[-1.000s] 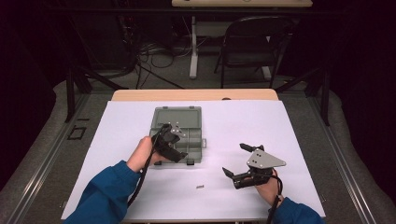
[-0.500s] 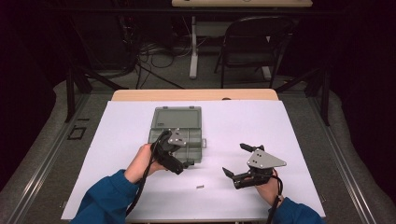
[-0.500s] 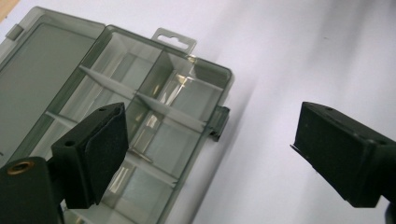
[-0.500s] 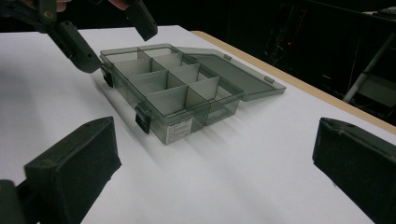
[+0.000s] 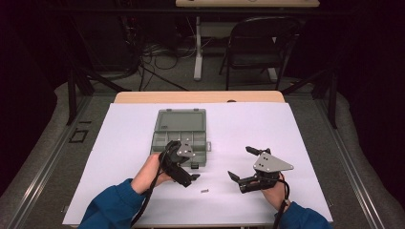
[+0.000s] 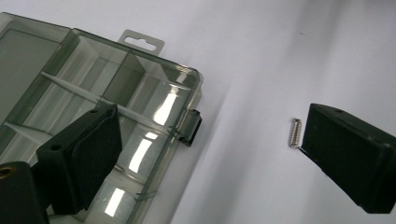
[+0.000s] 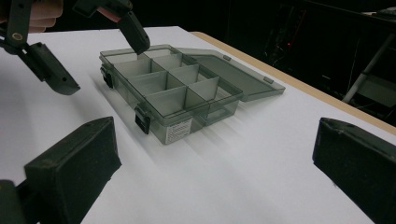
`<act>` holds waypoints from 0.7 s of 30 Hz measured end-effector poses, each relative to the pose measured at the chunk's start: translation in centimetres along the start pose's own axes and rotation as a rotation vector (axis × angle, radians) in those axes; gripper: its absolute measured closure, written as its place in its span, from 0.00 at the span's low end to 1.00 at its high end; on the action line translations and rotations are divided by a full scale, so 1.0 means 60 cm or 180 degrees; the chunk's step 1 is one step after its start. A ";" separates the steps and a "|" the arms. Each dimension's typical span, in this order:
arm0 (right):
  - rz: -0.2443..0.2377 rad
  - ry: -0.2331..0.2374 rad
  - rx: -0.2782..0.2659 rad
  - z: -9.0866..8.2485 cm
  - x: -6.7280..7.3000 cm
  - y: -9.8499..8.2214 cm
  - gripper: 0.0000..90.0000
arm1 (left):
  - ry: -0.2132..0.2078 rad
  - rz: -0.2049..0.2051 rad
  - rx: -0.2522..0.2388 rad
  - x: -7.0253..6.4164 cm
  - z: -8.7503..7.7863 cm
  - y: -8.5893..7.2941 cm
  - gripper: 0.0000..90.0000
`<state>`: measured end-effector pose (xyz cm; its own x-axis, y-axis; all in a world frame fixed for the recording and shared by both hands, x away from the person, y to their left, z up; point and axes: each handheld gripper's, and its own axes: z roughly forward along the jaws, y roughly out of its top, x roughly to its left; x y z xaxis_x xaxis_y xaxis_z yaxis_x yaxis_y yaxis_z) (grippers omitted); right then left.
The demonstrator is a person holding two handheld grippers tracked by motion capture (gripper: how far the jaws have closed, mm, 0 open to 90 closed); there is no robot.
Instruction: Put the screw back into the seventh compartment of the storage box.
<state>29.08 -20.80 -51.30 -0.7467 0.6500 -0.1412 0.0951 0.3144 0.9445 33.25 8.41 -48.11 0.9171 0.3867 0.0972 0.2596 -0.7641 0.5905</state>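
One small screw (image 6: 295, 133) lies on the counter (image 5: 310, 138) just beside my left gripper (image 5: 190, 171), whose jaws have just been opening, empty; my right gripper (image 5: 242, 164), also spread, sits farther off.

The organiser box (image 6: 93, 121) is glossy translucent grey plastic; the small screw (image 6: 295, 133) beside it is shiny metal.

small white printed label (image 7: 179, 131) on the front wall of the grey plastic compartment box (image 7: 187, 100), its lines of print too small to read
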 end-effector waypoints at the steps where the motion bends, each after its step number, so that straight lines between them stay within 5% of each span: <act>1: -0.0004 -0.0002 0.0006 0.000 0.000 0.000 0.00 | -0.0013 -0.0004 -0.0006 -0.001 0.001 0.000 0.05; 21: 0.0011 -0.0009 0.0016 -0.001 0.000 -0.001 0.00 | -0.0146 0.0059 0.0121 -0.030 0.040 -0.003 0.00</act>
<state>29.06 -20.87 -51.32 -0.7445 0.6530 -0.1389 0.1010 0.3158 0.9434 32.30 6.60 -50.31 0.9345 0.3488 0.0707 0.2528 -0.7904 0.5580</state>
